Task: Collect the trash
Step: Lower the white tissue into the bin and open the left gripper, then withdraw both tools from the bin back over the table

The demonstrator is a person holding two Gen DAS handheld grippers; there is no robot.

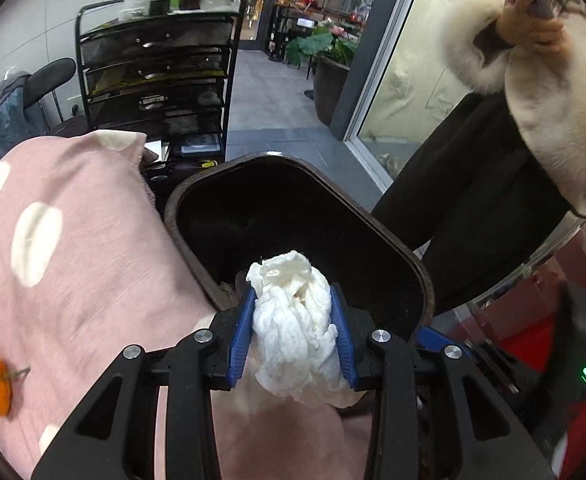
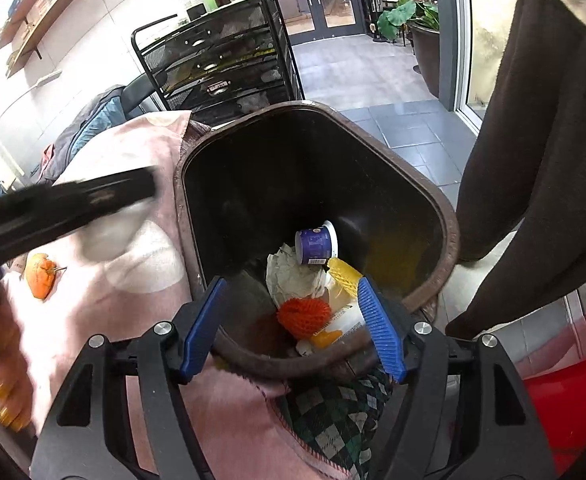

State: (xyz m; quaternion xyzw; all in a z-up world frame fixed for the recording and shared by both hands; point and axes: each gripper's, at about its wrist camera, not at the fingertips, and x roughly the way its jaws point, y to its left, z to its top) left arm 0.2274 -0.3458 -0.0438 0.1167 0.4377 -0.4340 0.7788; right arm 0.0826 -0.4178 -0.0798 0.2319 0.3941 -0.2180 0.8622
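My left gripper (image 1: 293, 300) is shut on a crumpled white tissue (image 1: 297, 332), which hangs over the near rim of a dark brown bin (image 1: 171, 204). In the right wrist view that gripper shows as a blurred black shape (image 2: 73, 204) at the left. My right gripper (image 2: 293, 286) stands open above the bin (image 2: 449, 232), with nothing between its blue pads. Inside the bin lie a white-and-blue cup (image 2: 317, 246), crumpled paper (image 2: 289, 276), an orange foam net (image 2: 303, 316) and a yellow foam net (image 2: 343, 276).
A pink spotted cloth (image 1: 93, 260) covers the surface left of the bin, and an orange fruit (image 2: 41, 274) lies on it. A person in a fur-trimmed coat (image 1: 553, 100) stands close at the right. A black mesh cart (image 1: 157, 80) stands behind the bin.
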